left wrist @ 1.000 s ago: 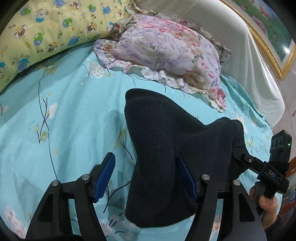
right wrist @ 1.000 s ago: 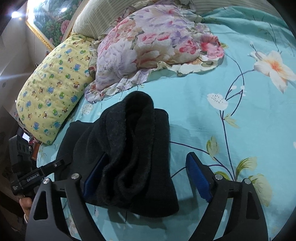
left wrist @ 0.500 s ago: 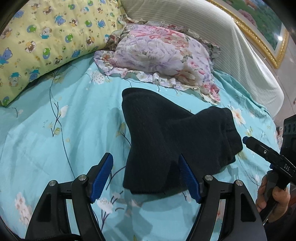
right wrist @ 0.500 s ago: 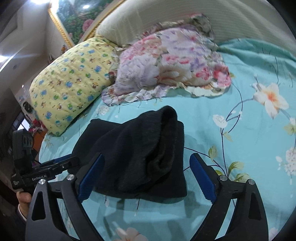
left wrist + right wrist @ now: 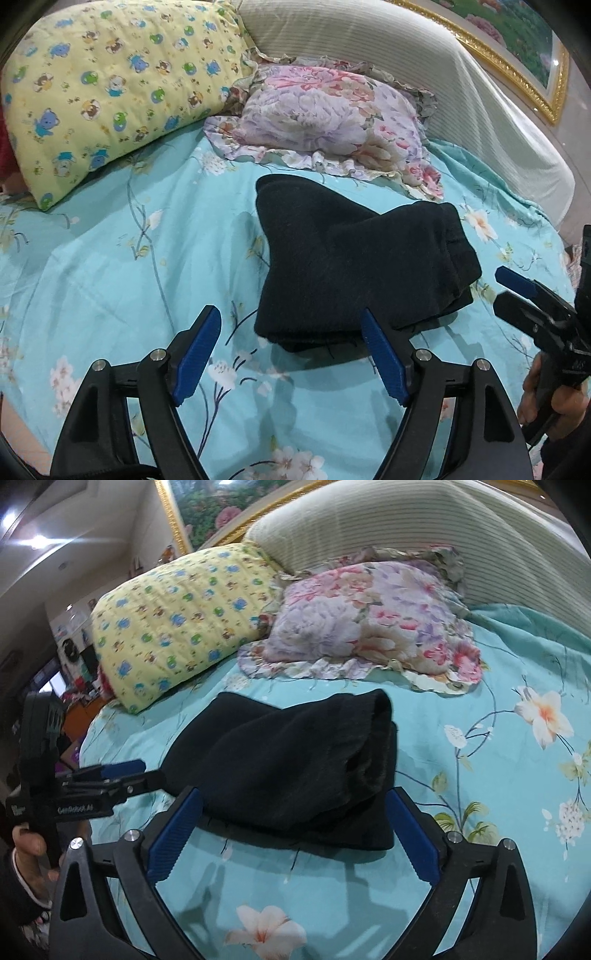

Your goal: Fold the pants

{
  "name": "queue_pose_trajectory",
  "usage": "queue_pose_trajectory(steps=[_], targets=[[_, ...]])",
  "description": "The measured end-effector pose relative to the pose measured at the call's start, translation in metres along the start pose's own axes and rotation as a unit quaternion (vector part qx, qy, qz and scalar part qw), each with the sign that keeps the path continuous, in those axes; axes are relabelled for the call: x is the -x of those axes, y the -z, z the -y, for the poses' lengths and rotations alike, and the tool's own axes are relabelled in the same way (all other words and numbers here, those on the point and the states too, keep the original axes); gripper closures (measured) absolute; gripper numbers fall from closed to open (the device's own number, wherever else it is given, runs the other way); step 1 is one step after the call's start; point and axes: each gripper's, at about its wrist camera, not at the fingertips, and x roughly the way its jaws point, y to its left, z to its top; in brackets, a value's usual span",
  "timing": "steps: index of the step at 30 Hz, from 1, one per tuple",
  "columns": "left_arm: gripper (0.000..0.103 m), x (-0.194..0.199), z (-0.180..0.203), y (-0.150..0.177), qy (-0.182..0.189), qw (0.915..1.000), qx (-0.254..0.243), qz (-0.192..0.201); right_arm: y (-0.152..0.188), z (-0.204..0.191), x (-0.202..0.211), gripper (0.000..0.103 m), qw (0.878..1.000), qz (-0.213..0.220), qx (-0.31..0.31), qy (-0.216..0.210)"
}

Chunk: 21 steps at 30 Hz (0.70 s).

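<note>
The black pants (image 5: 354,266) lie folded into a thick bundle on the bed, on the turquoise floral bedsheet (image 5: 110,258), just in front of the floral ruffled pillow (image 5: 332,118) and near the yellow bear-print pillow (image 5: 110,85); in the right wrist view the same bundle (image 5: 295,771) shows its rolled, layered end at the right, with a few loose threads trailing from its near edge.

The left gripper (image 5: 291,350) has just been widening its jaws and they stand well apart; the blue pads (image 5: 197,354) are clear of the cloth, the right-hand pad overlapping the near edge of the pants only in the picture, with the sheet visible between the two fingers; nothing is held.

The right gripper (image 5: 295,834) has likewise just been spreading and its jaws stand wide; the near edge of the bundle sits just beyond the fingertips and spans most of the gap between them, but the pads (image 5: 173,834) do not press on it.

Each gripper appears in the other's view: the right gripper (image 5: 535,310) at the right edge, held by a hand (image 5: 550,402); the left gripper (image 5: 103,779) at the left edge, held by a hand (image 5: 29,853) in a dark sleeve.

Behind the pillows runs a striped cream headboard (image 5: 406,59), and above it a gilt-framed flower painting (image 5: 229,506).
</note>
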Motion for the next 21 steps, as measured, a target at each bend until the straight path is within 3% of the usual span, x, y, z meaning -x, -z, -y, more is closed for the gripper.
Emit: queue_pose_trajectory(steps=[9,21], targets=[[0.021,0.009,0.008,0.017,-0.032,0.9991,-0.022,0.017,0.018,-0.011,-0.001,0.003,0.999,-0.007,0.032,0.018],[0.02,0.003,0.01,0.03,-0.046,0.9986,-0.023,0.013,0.03,-0.01,-0.006,0.003,0.999,-0.006,0.032,0.022]])
